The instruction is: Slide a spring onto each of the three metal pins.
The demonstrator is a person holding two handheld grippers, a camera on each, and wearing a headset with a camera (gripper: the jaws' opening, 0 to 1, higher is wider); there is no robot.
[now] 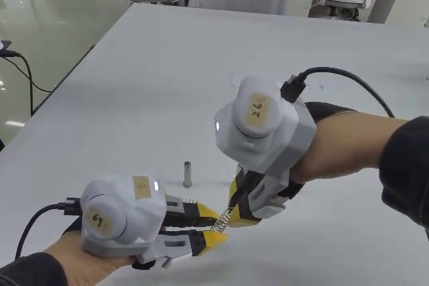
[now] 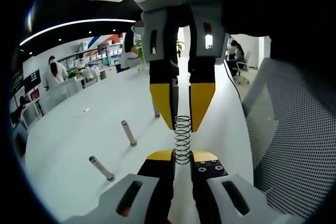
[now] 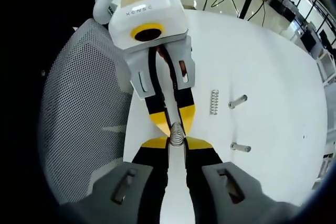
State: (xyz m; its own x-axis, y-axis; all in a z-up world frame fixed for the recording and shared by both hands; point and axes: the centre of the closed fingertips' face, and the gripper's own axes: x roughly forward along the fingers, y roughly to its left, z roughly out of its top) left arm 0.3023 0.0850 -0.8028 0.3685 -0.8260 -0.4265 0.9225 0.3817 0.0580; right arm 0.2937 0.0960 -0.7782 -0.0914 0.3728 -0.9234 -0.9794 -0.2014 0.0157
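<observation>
The spring (image 2: 182, 139) is held above the surface (image 1: 167, 85) near a pin (image 1: 188, 173). The left gripper (image 2: 181, 156) and right gripper (image 3: 177, 143) each have their fingers closed on one end, apparently. Uneven pull or twist could buckle it — or flick it away.

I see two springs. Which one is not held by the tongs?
The loose spring, lying on the white table beside a metal pin. The held spring is pinched between the left tongs and the right tongs.
</observation>
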